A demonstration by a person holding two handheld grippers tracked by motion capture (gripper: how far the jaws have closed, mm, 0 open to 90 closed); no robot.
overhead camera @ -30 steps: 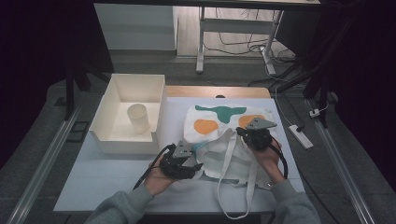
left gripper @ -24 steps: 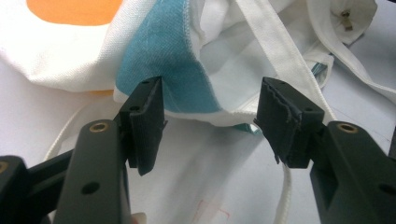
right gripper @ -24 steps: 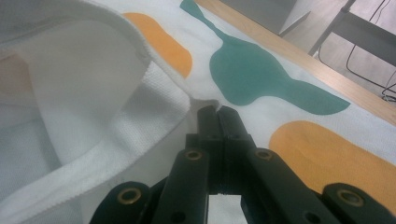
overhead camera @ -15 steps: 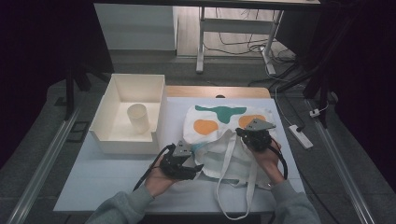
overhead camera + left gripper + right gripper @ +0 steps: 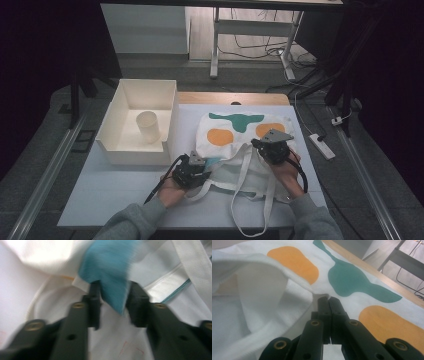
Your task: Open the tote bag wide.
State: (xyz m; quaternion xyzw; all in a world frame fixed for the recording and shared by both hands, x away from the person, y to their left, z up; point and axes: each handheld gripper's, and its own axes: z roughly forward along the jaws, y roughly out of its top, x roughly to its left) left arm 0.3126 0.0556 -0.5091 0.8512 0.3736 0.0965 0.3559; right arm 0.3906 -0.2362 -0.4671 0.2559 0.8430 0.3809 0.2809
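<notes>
Bag (image 5: pixel 240 150) rim is pinched in our right gripper (image 5: pixel 328 300); our left gripper (image 5: pixel 113 298), closing around the blue cloth (image 5: pixel 112 270), may snag bag fabric.

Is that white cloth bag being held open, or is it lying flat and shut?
Held open. The right gripper pinches the tote bag rim and lifts it, so its mouth gapes in the right gripper view. The rest lies flat on the table.

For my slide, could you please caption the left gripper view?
The left gripper, its jaws just closing, straddles a blue cloth piece at the mouth of the white fabric tote bag.
</notes>
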